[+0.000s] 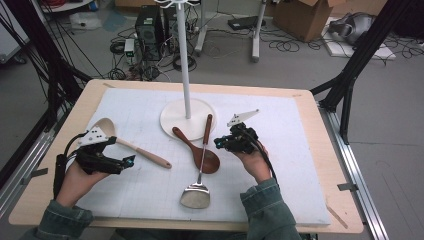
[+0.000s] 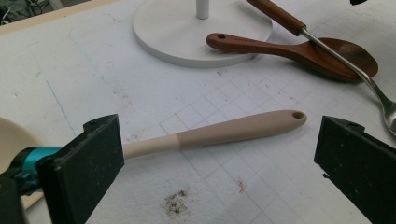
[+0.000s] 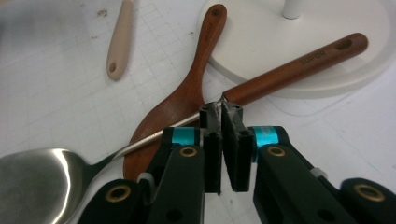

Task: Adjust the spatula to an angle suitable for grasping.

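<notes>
Steel spatula (image 3: 42, 182) lies across the dark wooden spoon (image 3: 177, 112) on our tabletop (image 1: 320, 215); our right tool (image 3: 220, 108) has clamped its shaft; our left tool (image 2: 215, 154) gapes wide beside the beige spoon (image 2: 224, 132).

White stand (image 1: 186, 75) upright, round base (image 1: 172, 120) at the middle of the white foam mat (image 1: 135, 105), toward its far edge. Dark wooden spoon (image 1: 192, 146) flat at mat centre, handle end at the base rim. Mat covers most of the wooden table (image 1: 82, 105). Floor beyond the far edge: computer tower (image 1: 148, 30), cardboard box (image 1: 305, 17), loose cables (image 1: 290, 46).
</notes>
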